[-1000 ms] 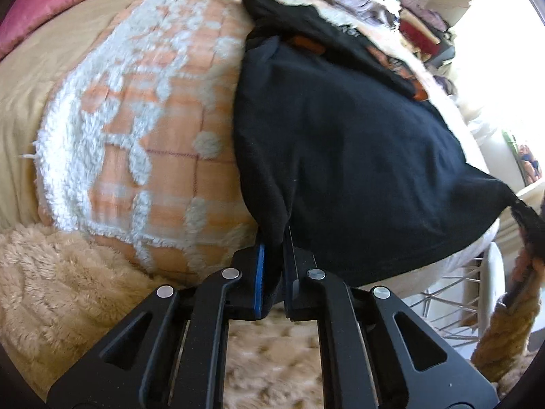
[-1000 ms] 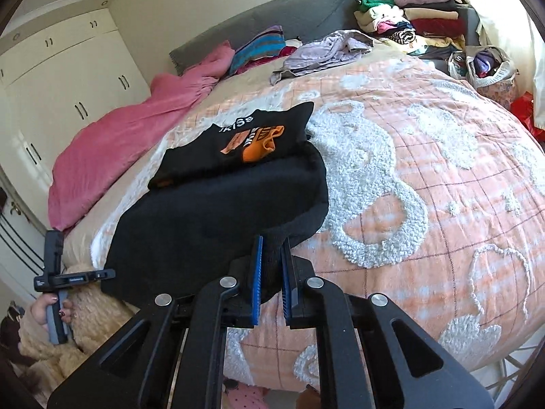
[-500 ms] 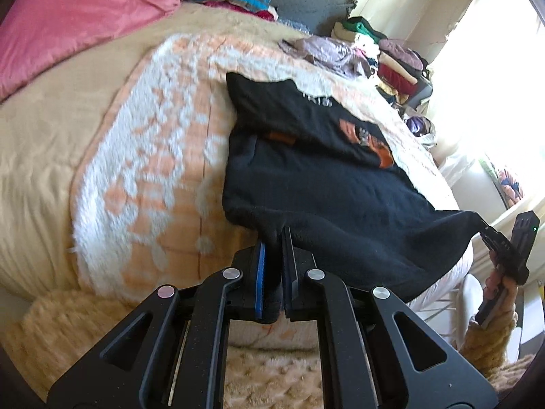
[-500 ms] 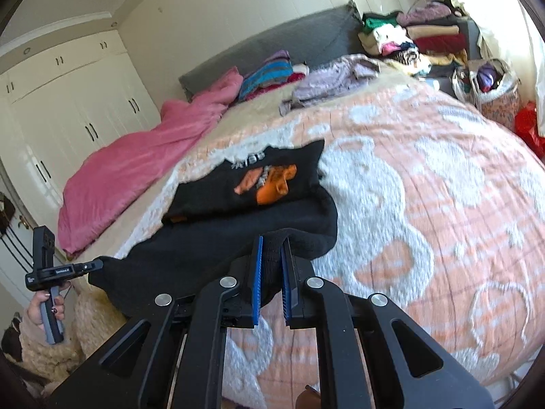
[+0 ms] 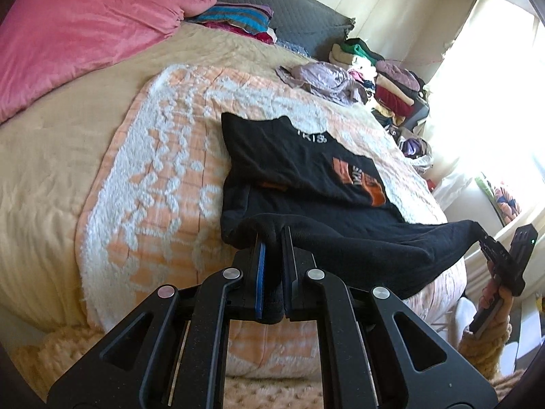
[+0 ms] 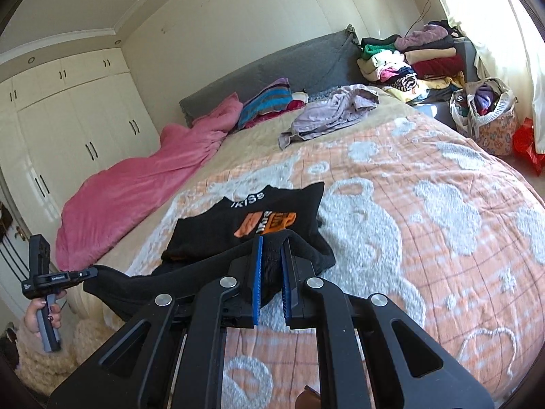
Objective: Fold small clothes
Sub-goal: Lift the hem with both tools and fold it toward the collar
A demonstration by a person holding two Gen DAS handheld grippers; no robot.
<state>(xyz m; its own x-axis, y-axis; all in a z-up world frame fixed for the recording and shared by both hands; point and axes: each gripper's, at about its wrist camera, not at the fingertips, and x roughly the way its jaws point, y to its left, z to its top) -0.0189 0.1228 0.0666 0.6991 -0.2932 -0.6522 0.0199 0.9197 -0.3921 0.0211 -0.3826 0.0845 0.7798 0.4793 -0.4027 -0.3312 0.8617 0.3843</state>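
Nearest us, our left tongs [image 5: 271, 238] are clamped tight on one corner of the black shirt's [image 5: 306, 177] near hem, and our right tongs [image 6: 271, 243] are clamped just as tight on the other corner; each pair has a fold of dark cloth squeezed between its blue-edged pads, with no gap to spare. Compared with a second ago, we have raised both corners: then the hem hung down over the near edge of the bed, and now it is lifted off the blanket [image 6: 425, 225] and stretched in a sagging line between the two tongs, while the headboard and the wall have come into sight as the tongs tipped upward. We judge this to be the start of a fold, the bottom half being brought up so that it can be carried over the top half; the carry forward and the laying down are not yet done. Beyond the lifted hem, the rest of the shirt lies flat on the orange-and-white blanket near the foot of the bed, already narrowed, with its sides seemingly turned in. It is black, soft and limp, with an orange print and small white letters near the far end. Farther off lie a pink cover [image 5: 78, 34] and piles of other clothes [image 6: 408, 61].
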